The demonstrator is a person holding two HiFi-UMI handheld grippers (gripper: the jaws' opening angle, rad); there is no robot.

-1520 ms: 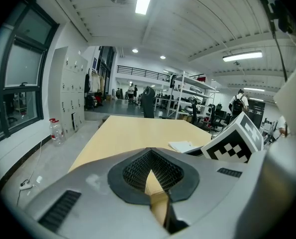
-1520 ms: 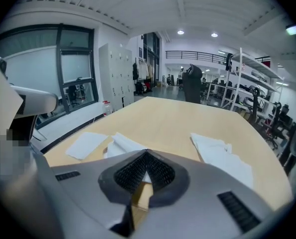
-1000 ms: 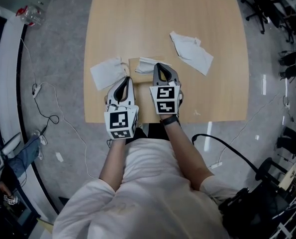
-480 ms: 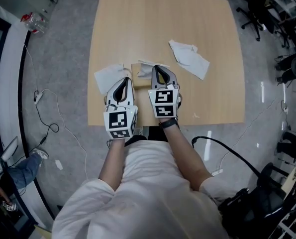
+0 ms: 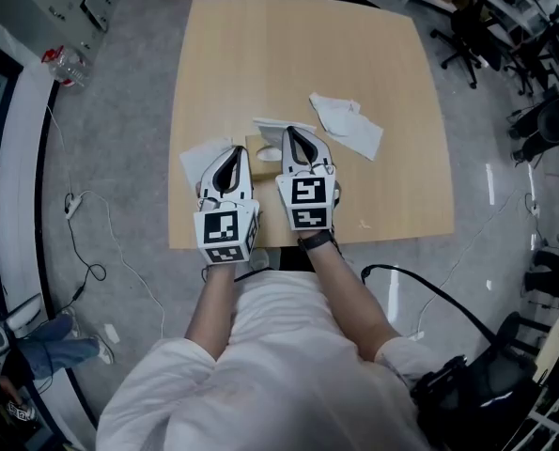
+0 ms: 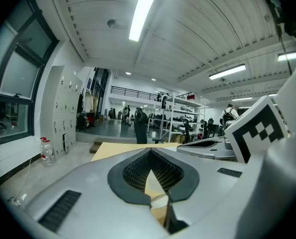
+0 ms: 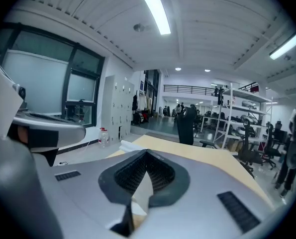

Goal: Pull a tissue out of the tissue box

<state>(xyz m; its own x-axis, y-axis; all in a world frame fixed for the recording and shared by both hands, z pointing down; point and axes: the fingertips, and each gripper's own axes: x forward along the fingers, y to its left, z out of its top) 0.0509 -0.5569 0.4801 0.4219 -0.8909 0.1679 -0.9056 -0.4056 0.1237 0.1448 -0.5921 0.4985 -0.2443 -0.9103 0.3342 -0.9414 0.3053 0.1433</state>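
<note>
A tan tissue box point(image 5: 260, 151) lies near the front edge of the wooden table point(image 5: 298, 54), with a white tissue point(image 5: 273, 128) sticking out of its top. My right gripper point(image 5: 293, 131) hovers over the box's right side with its jaws shut. Nothing shows between the fingertips in the right gripper view point(image 7: 147, 153), where the tissue's edge point(image 7: 124, 145) lies to the left beyond them. My left gripper point(image 5: 234, 148) hangs just left of the box. Its jaws meet at the tip point(image 6: 151, 151) with nothing in them.
One loose tissue point(image 5: 200, 157) lies flat left of the box, partly under my left gripper. A crumpled one point(image 5: 347, 126) lies to the right. Office chairs point(image 5: 476, 22) stand beyond the table's right corner. A water bottle point(image 5: 61, 64) and cables point(image 5: 84, 238) are on the floor at left.
Both grippers have risen a little above the table, side by side and still shut. The box and the tissues have stayed where they were.
</note>
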